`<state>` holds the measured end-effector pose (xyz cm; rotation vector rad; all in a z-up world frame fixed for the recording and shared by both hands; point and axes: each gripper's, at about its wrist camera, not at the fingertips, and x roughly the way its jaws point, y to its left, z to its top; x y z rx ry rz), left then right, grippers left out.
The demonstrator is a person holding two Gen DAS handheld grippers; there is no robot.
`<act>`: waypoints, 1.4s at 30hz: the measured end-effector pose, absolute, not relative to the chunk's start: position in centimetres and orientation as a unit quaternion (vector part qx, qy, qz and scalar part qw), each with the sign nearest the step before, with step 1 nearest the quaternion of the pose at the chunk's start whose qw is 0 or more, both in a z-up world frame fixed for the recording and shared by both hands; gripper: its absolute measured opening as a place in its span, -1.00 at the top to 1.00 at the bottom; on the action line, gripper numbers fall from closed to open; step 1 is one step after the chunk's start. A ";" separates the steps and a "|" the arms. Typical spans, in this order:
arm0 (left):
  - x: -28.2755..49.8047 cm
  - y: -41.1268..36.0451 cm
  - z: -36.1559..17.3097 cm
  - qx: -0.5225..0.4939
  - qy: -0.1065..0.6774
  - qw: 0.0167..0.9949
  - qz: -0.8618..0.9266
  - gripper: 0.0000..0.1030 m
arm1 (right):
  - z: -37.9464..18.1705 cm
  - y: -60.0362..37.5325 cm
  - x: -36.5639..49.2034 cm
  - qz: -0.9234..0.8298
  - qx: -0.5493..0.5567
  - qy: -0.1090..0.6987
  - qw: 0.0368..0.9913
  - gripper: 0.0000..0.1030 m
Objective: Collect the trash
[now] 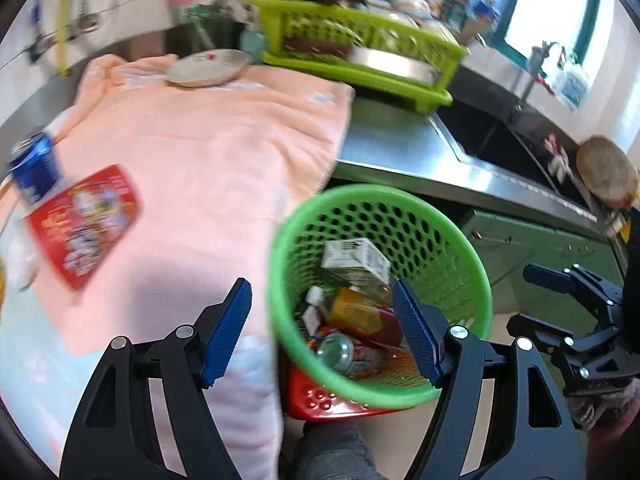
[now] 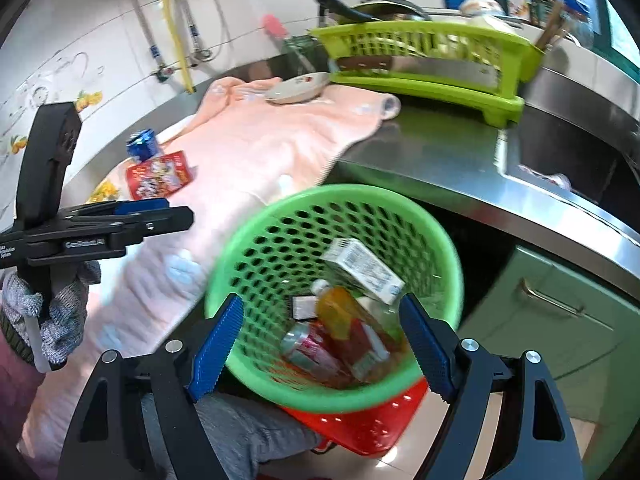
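A green perforated waste basket (image 1: 440, 240) (image 2: 280, 232) stands below the counter edge on a red stool (image 1: 320, 400). It holds a white carton (image 1: 356, 260) (image 2: 364, 268), an orange packet (image 1: 356, 312) (image 2: 340, 312) and a can (image 1: 340, 352) (image 2: 300, 344). My left gripper (image 1: 322, 328) is open and empty above the basket's left rim. My right gripper (image 2: 320, 348) is open and empty over the basket. On the pink towel (image 1: 208, 152) (image 2: 260, 148) lie a red snack packet (image 1: 86, 220) (image 2: 160, 174) and a blue can (image 1: 34, 168) (image 2: 142, 144).
A lime dish rack (image 1: 360, 52) (image 2: 424, 56) and a small plate (image 1: 208, 68) (image 2: 298, 86) sit at the back of the steel counter (image 1: 400, 148). A sink (image 1: 500, 136) lies to the right. Green cabinet doors (image 2: 560, 320) are below.
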<state>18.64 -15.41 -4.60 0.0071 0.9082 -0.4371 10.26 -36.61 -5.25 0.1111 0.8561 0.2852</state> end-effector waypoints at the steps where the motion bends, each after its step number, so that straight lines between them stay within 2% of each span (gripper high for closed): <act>1: 18.4 -14.1 -4.1 -0.004 0.431 0.880 -0.201 -0.40 | -5.0 -36.0 10.4 0.141 0.053 0.412 0.898 -0.50; 11: 16.0 -2.9 -1.3 -0.048 0.395 0.909 -0.126 -0.40 | -3.0 -27.8 13.0 0.196 0.035 0.418 0.886 -0.50; 19: 14.8 5.9 -0.8 -0.095 0.377 0.919 -0.060 -0.40 | -1.9 -20.9 17.1 0.237 0.075 0.452 0.857 -0.50; 32: 13.1 14.8 -2.7 -0.159 0.367 0.916 -0.013 -0.40 | -2.9 -12.5 26.5 0.186 0.213 0.517 0.808 -0.50; 42: 12.4 18.0 -3.7 -0.187 0.360 0.914 -0.001 -0.40 | -6.7 -11.9 30.8 0.118 0.358 0.545 0.749 -0.50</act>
